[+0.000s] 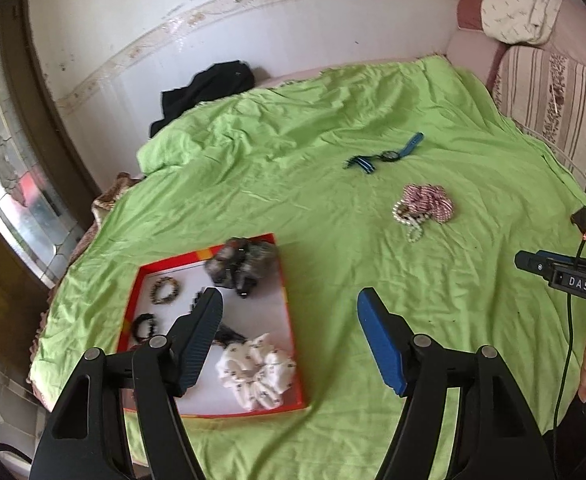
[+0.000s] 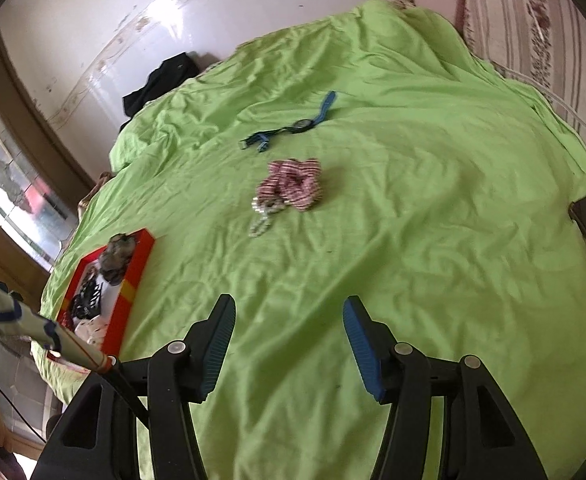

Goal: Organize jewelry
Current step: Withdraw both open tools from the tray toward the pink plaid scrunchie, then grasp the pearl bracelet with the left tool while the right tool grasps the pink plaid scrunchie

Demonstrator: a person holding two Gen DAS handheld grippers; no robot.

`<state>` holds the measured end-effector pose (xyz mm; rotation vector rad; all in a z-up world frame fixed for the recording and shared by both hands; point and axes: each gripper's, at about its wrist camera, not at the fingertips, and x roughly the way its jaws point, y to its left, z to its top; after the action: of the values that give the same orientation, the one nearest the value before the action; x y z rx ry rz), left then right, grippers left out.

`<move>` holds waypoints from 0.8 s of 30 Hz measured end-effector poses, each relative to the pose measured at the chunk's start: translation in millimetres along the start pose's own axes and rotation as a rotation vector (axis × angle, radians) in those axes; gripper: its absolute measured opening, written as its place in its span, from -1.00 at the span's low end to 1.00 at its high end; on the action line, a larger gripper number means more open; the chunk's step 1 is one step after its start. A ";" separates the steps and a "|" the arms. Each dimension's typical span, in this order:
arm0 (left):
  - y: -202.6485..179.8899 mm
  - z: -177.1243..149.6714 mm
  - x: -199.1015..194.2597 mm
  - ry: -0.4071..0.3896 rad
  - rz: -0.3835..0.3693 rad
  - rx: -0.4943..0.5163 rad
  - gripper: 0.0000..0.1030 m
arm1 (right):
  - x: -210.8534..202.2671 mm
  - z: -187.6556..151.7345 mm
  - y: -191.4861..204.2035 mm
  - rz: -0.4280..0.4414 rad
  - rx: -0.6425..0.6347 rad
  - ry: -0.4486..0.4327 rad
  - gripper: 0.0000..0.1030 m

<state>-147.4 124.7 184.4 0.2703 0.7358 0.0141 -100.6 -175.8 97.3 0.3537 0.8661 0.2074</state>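
I hold the left gripper (image 1: 289, 316) above the near corner of a shallow red-rimmed tray (image 1: 287, 320) that lies on a wrinkled green bed sheet (image 1: 293, 184). Its jaws stand wide apart and grip nothing; the ribbed blue pads (image 1: 381, 340) are bare. The tray has a flat white floor. On it lie a white printed fabric scrunchie (image 1: 257, 370) in the near corner, a dark mottled scrunchie (image 1: 241, 264) at the far rim, and two beaded bracelets (image 1: 166, 290) toward the left side.

I hold the right gripper (image 2: 289, 336) over bare sheet, well apart from the tray (image 2: 133, 284) at its left. Its jaws are also spread wide and empty.

Loose pieces rest on the sheet beyond both grippers. A red-and-white striped scrunchie (image 2: 297, 184), gathered into ruffled folds, touches a coiled pearl-bead strand (image 2: 263, 216) on its near side. Farther back lies a wristwatch (image 2: 303, 124) with a round dark face and a blue strap laid out flat. A black garment (image 1: 205, 88) is bunched at the wall.
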 end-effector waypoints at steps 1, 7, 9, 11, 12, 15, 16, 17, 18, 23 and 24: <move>-3.7 2.2 5.0 0.008 -0.012 0.003 0.34 | 1.3 1.2 -4.8 -0.006 0.007 0.000 0.18; -15.6 21.2 43.3 0.059 -0.110 -0.047 0.34 | 16.6 20.0 -30.1 -0.040 0.040 -0.013 0.18; -20.5 30.4 62.6 0.084 -0.140 -0.069 0.34 | 27.2 31.1 -37.4 -0.046 0.047 -0.020 0.18; -26.1 39.1 80.6 0.102 -0.170 -0.083 0.34 | 40.1 43.8 -42.8 -0.044 0.054 -0.027 0.18; -30.3 45.4 94.3 0.116 -0.187 -0.092 0.34 | 48.0 50.5 -43.5 -0.033 0.057 -0.028 0.18; -39.8 56.8 125.4 0.154 -0.218 -0.116 0.34 | 75.7 71.3 -41.0 0.011 0.062 -0.018 0.18; -41.3 60.0 136.2 0.166 -0.232 -0.137 0.34 | 85.7 77.9 -38.9 0.030 0.062 -0.012 0.18; -41.6 62.8 144.5 0.172 -0.249 -0.160 0.34 | 95.7 84.5 -36.5 0.049 0.060 -0.003 0.18; -41.7 65.4 153.2 0.178 -0.266 -0.182 0.34 | 105.2 90.0 -33.4 0.066 0.059 0.007 0.18; -49.2 72.1 191.5 0.226 -0.296 -0.223 0.34 | 152.3 105.6 -23.9 0.071 0.040 0.044 0.17; -52.2 72.8 201.0 0.240 -0.301 -0.225 0.34 | 158.4 104.7 -25.8 0.071 0.038 0.060 -0.18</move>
<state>46.1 78.4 90.1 -0.0605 0.9996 -0.1583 81.5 -172.0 37.9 0.4158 0.9186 0.2687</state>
